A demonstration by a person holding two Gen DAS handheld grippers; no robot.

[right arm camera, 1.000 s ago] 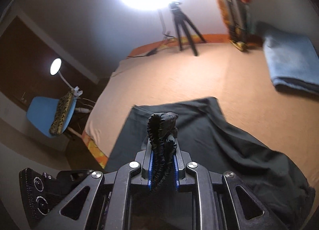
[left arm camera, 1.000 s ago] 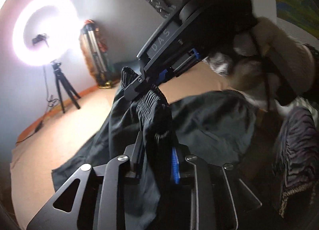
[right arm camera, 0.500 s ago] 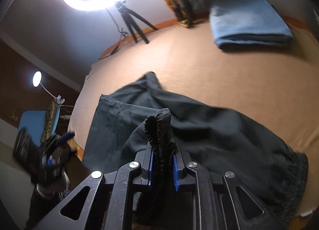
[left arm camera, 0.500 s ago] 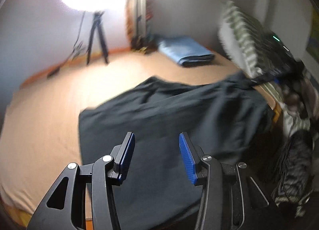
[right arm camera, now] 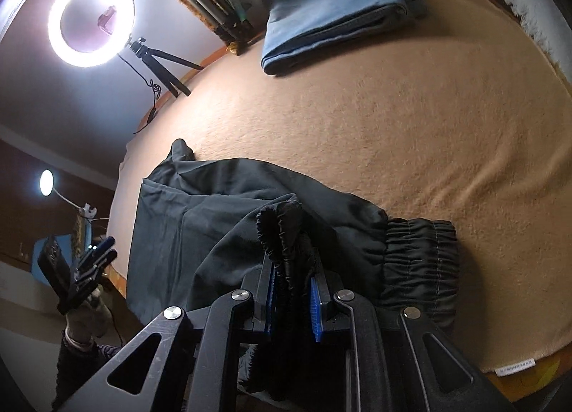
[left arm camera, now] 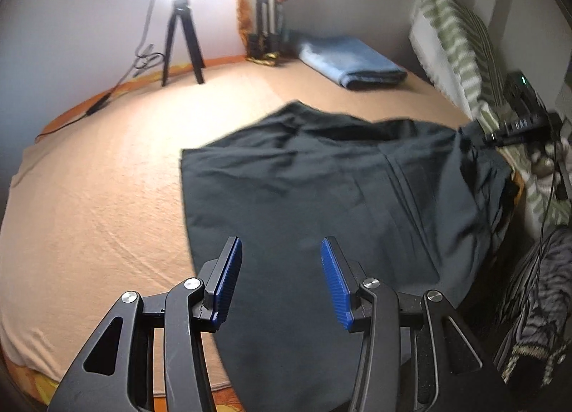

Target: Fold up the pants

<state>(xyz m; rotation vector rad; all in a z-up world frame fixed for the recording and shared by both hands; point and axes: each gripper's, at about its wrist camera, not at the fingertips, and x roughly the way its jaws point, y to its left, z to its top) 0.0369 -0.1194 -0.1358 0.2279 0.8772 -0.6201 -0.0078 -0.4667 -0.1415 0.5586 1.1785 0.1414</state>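
Pants spread on bed cover, near its front edge. Waistband at right end of pants, one bunch of it pinched between jaws of right gripper. Left gripper above left front part of pants, jaws apart, nothing between. Folded towel on far part of cover, behind pants. Tripod at far left edge, under ring light. Pillow along right side.
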